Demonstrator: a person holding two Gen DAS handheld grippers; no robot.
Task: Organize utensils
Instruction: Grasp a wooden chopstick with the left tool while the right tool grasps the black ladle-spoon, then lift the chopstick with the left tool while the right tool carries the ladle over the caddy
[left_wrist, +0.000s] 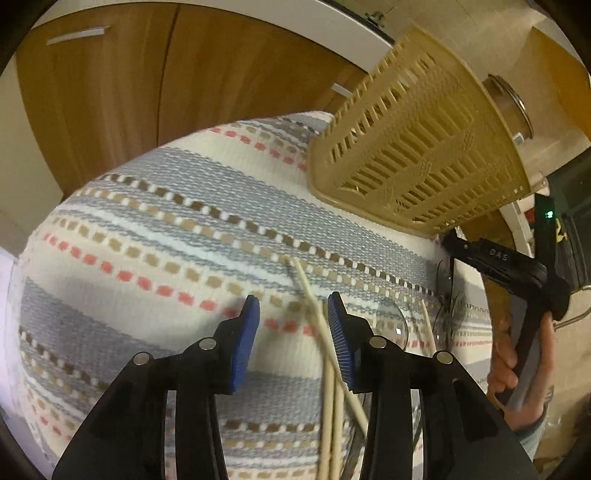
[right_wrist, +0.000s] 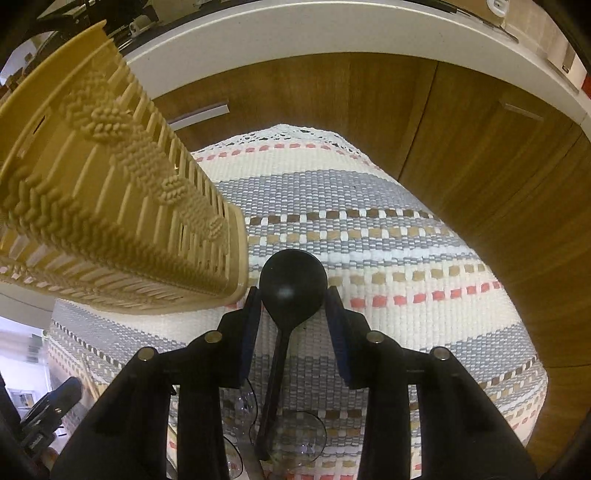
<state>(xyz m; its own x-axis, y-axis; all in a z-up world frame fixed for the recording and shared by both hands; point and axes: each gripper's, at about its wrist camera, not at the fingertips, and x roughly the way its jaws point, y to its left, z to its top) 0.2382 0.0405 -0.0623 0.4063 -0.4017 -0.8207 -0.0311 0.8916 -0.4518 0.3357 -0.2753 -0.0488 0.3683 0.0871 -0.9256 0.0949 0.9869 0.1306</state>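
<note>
- Left gripper (left_wrist: 293, 306): blue-padded jaws spread apart, nothing pinched.
- Pale wooden chopsticks (left_wrist: 325, 343) run up between those jaws, closer to the right-hand pad (left_wrist: 341, 347); can't tell if they touch it. Tips lie on the cloth just ahead of the gripper.
- One more thin pale stick (left_wrist: 428, 325) lies to the right of the gripper, partly hidden.
- Clear glass pieces (left_wrist: 393, 323) sit just right of the left gripper on the cloth; shapes hard to read.
- Right gripper (right_wrist: 293, 299): jaws spread, sitting either side of the bowl of a black spoon (right_wrist: 291, 284). Pads look near or at the bowl's edges; contact not clear.
- Spoon handle runs back toward the camera between the fingers, its lower end over clear glassware (right_wrist: 295, 439) at the frame bottom.
- Beige plastic basket (right_wrist: 122, 221) with slatted sides and woven pattern sits just left of the right gripper, its corner near the left pad. In the left wrist view the same basket (left_wrist: 424, 155) is ahead and to the right, well apart from the left gripper.
- Striped woven cloth (left_wrist: 155, 236) in grey, cream, brown and pink covers the work surface under everything.
- Wooden cabinet doors (left_wrist: 110, 103) with metal handles behind the cloth.
- A glass jar (left_wrist: 511, 110) stands behind the basket.
- A person's hand (left_wrist: 517, 354) grips the black handle of the other tool at the right edge of the left wrist view.
</note>
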